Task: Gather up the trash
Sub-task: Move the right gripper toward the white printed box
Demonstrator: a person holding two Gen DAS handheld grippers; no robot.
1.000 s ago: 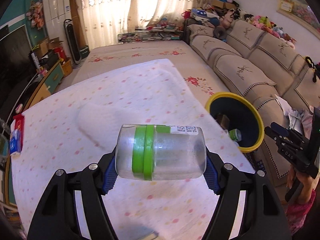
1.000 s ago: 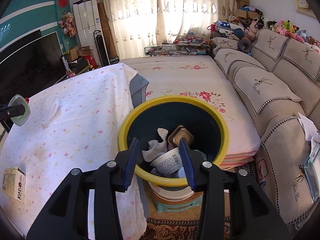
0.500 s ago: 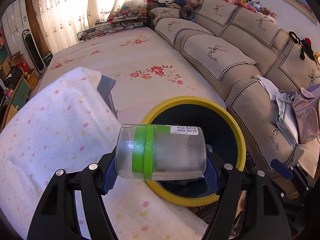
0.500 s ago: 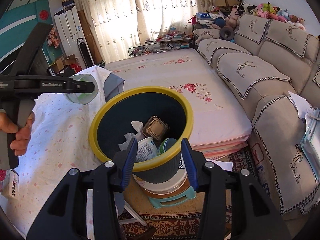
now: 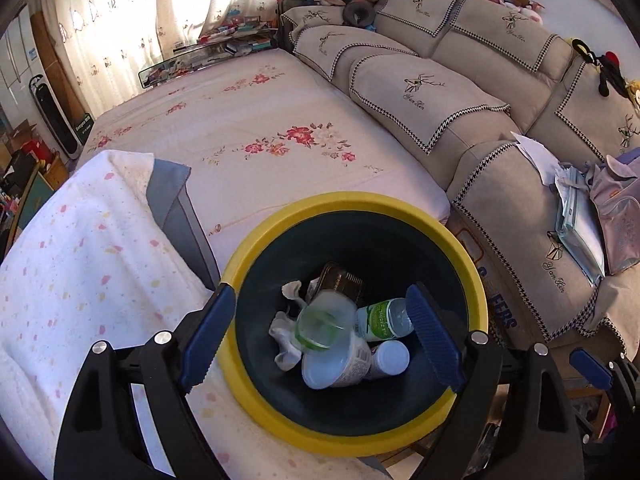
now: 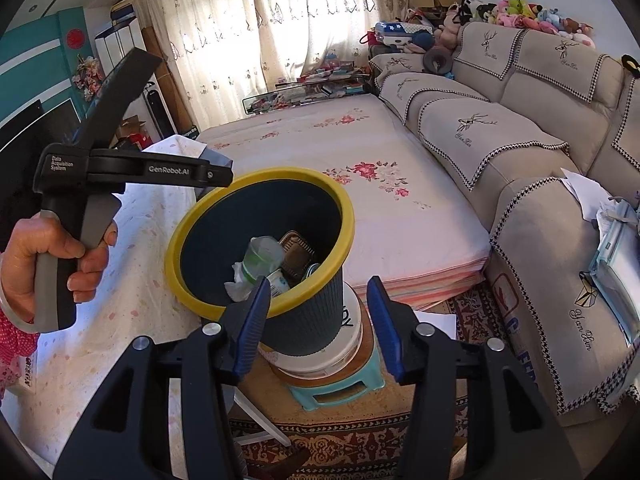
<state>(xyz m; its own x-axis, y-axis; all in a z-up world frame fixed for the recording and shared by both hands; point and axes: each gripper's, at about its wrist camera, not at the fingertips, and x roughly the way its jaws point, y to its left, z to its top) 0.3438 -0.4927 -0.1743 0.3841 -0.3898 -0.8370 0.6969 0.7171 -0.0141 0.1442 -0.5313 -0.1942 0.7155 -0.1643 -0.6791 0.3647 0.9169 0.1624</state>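
A clear plastic cup with a green band (image 5: 320,326) is blurred in mid-fall inside the dark bin with the yellow rim (image 5: 360,202), above a small bottle, a yoghurt tub and crumpled tissue. My left gripper (image 5: 319,291) hangs over the bin's mouth, its jaws opening wide and no longer touching the cup. In the right wrist view the cup (image 6: 262,256) shows inside the bin (image 6: 256,178), with the left gripper (image 6: 224,176) over its rim. My right gripper (image 6: 318,282) is low beside the bin's outer wall, jaws opening, holding nothing.
The bin stands on a white bucket on a teal stool (image 6: 340,388). A table with a white speckled cloth (image 5: 80,280) lies to its left, a floral mattress (image 5: 260,128) behind it and a beige sofa (image 5: 440,92) to the right. A hand (image 6: 48,256) grips the left handle.
My left gripper carried the cup from over the table to above the bin, then opened and let it go; the cup now drops inside. The right gripper's jaws have widened a little.
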